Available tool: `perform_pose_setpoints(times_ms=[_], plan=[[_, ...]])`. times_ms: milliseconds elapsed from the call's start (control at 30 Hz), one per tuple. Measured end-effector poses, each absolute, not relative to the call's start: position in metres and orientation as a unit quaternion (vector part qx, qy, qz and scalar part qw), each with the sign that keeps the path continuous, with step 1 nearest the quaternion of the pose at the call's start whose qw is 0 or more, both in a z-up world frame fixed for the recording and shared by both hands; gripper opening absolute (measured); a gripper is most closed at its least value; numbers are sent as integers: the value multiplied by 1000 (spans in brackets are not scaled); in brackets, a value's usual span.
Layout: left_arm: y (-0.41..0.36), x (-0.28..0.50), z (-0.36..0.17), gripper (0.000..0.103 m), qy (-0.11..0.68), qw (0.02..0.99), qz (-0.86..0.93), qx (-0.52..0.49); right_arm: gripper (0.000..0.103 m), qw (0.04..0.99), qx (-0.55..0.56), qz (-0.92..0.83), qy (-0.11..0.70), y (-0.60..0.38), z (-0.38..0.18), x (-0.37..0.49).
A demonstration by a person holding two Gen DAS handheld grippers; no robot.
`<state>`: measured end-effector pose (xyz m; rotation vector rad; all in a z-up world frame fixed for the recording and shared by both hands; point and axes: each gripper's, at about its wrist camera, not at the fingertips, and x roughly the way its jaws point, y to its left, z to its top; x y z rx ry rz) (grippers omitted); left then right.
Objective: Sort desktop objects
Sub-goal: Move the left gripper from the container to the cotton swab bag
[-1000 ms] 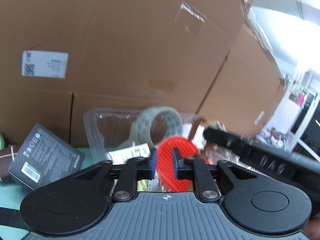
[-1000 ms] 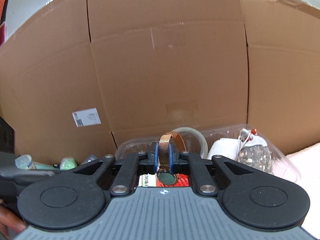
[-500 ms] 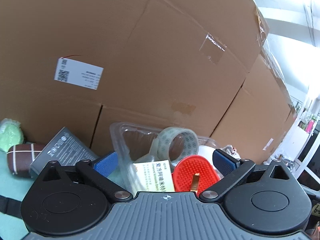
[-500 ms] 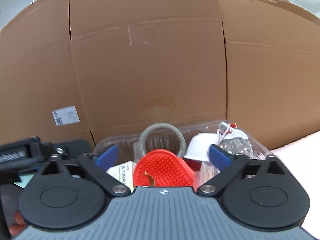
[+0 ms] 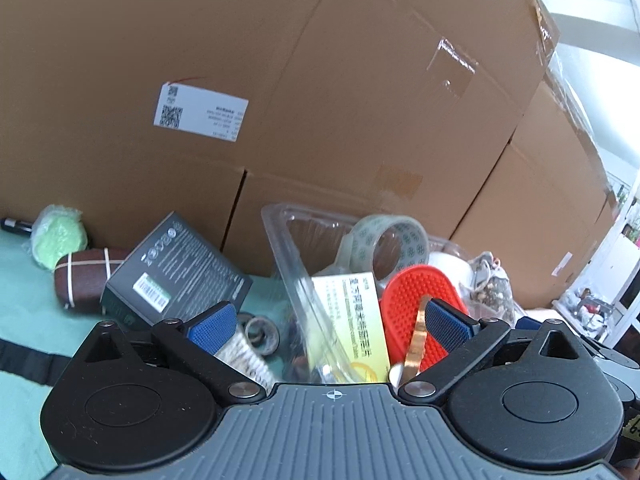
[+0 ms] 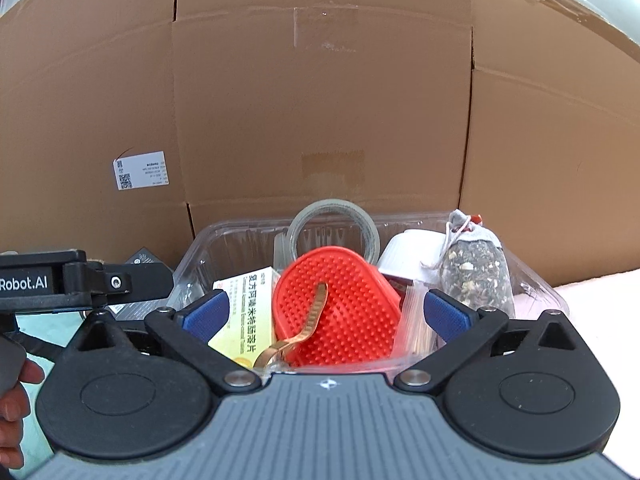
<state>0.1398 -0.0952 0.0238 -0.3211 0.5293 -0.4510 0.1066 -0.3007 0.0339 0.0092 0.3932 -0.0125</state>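
At your six o'clock, the right gripper's body hides the watch face and the clear tray's near wall. At nine o'clock, the edge crops a hand.

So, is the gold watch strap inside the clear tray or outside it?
Inside: the gold watch strap lies on the red brush within the clear tray, free of the open right gripper.

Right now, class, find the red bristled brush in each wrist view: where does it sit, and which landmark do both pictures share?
Left wrist: red brush right of centre, just above the right fingertip, inside the clear tray.
Right wrist: red brush dead centre, between the open fingers.
Shared landmark: the tape roll standing behind it.
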Motion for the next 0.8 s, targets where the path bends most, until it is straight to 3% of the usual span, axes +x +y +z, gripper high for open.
perform_pose_setpoints(times_ms=[800], plan=[[-87,87,21,103,290,923,-211,-139,103,978,24,-11,208,-296,31,60]])
